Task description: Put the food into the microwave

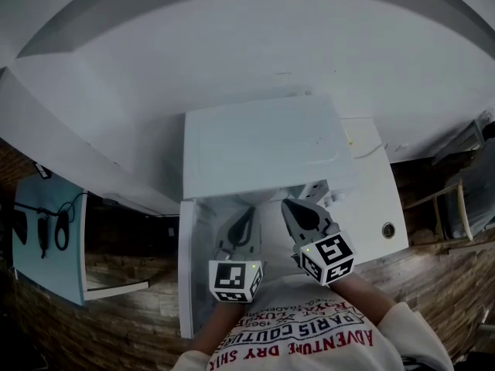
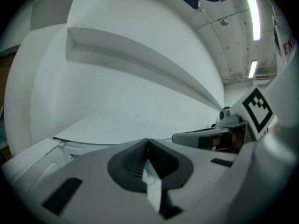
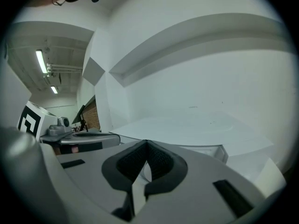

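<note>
Two grippers: the left gripper point(image 2: 148, 143) and right gripper point(image 3: 146, 144) are both holding their jaws pressed together, nothing between. One white microwave point(image 1: 263, 141) is sitting on the white counter point(image 1: 379, 199), just ahead of both. One shirt point(image 1: 309, 338) is showing "ADVENTURE DRY".

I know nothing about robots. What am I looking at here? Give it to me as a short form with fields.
place: white box-shaped appliance, likely the microwave, by a white wall
left tool: jaws together, nothing between them
right tool: jaws together, nothing between them
tools' position: side by side, at the appliance's near side
food: none in view
person: printed white shirt, bottom of head view
</note>
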A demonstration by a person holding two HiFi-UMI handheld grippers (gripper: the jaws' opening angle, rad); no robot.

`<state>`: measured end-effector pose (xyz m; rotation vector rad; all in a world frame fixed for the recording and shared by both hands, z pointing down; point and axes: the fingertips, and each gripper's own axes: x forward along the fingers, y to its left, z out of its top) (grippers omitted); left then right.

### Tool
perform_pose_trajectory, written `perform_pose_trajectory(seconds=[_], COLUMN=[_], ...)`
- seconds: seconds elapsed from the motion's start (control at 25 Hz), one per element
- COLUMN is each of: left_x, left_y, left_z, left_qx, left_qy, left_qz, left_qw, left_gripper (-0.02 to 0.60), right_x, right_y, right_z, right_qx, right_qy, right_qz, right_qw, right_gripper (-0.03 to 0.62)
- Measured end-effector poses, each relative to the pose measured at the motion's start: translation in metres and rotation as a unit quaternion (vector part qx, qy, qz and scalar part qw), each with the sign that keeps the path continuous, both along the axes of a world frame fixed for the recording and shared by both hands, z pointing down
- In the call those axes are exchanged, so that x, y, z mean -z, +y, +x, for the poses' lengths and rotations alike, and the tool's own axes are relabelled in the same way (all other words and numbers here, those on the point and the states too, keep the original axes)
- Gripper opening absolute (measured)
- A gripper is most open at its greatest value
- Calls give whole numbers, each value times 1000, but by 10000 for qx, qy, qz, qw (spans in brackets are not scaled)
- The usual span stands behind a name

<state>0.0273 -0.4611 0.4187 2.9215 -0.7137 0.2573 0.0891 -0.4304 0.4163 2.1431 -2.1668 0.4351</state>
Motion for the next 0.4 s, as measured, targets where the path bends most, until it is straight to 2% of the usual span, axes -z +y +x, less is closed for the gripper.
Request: perform_pose_trajectory(seconds=[0.4], left_x=[2], left_y=[0], left_z=[5], left_qx=[0], left_qy=[-12], left_qz=[88], left_qw=[10000], left_gripper=[6], right_x=[2], right_y=[-1], right_z=[3], right_qx=[35], right_qy=[49], right_qz=[44], right_qw=[10000], right_gripper=[12])
